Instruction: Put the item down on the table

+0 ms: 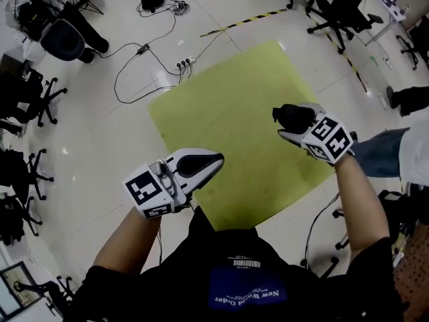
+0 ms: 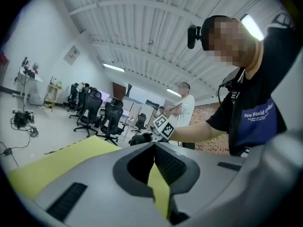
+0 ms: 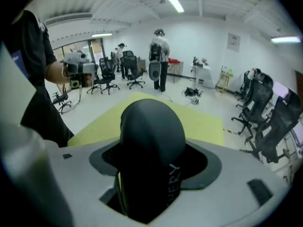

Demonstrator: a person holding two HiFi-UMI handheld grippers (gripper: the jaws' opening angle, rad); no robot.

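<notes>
A black shirt point(image 1: 167, 284) with a blue printed patch point(image 1: 247, 294) is worn; left tool point(image 1: 213, 159) and right tool point(image 1: 287, 118) are cased white

Big office/lab rm w/ lots of black wheel chairs point(image 2: 90, 111), wires point(image 1: 143, 48) & a plug strip point(image 1: 185, 63) on the white floor point(image 1: 100, 126), long lights point(image 3: 171, 0) up top & a yellow-green desk point(image 1: 228, 106) in the middle.

A black, round-topped item point(image 3: 151, 141), clamped in the jaws, hangs above the yellow-green table point(image 1: 228, 113).
</notes>
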